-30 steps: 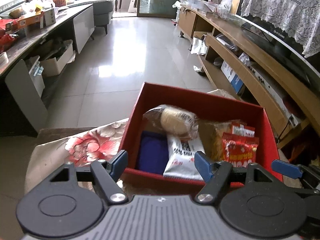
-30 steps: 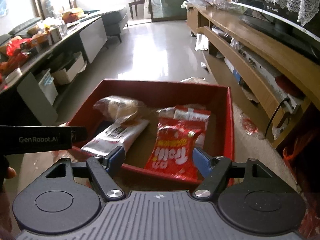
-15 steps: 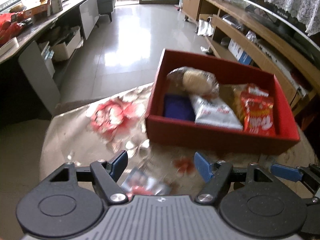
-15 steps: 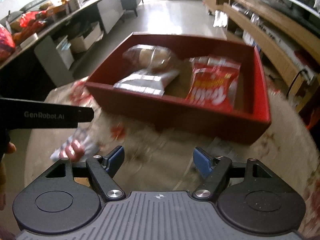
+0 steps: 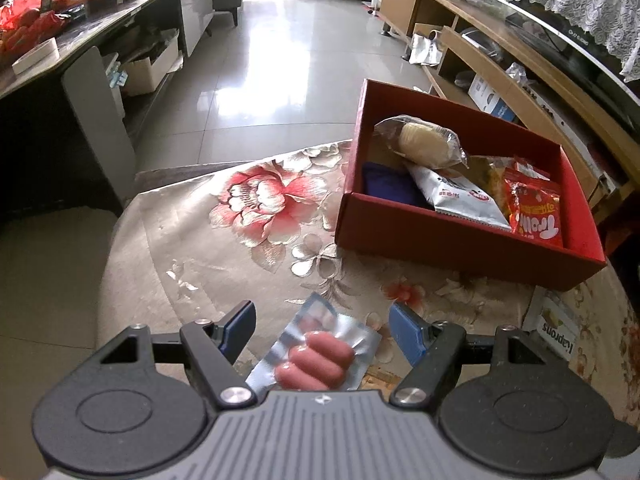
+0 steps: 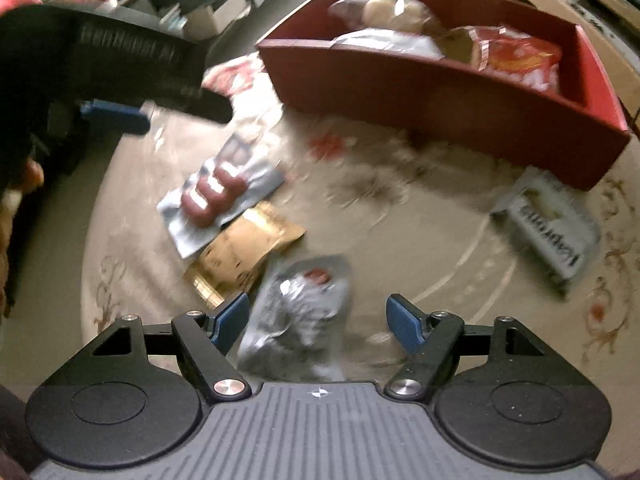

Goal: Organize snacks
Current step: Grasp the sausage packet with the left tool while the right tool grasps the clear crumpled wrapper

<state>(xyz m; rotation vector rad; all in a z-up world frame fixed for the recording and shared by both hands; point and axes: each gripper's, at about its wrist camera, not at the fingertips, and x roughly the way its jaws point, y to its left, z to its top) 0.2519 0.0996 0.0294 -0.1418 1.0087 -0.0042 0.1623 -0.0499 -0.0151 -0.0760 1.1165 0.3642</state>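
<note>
Pickup step: left gripper [image 5: 322, 326] open, straddling the silver vacuum pack of pink sausages [image 5: 316, 356] lying short of the red cardboard box [image 5: 460, 240]; right gripper [image 6: 318, 320] open over crinkled silver packet [image 6: 304, 312]; next, clamp and carry to box.

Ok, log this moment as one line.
left claw: open over sausage pack | right claw: open over silver packet | red box: partly filled

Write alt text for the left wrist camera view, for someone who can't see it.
The open left gripper hovers over a clear sausage packet lying on a floral tablecloth. Beyond, to the right, a red box holds several snack packets.
</note>
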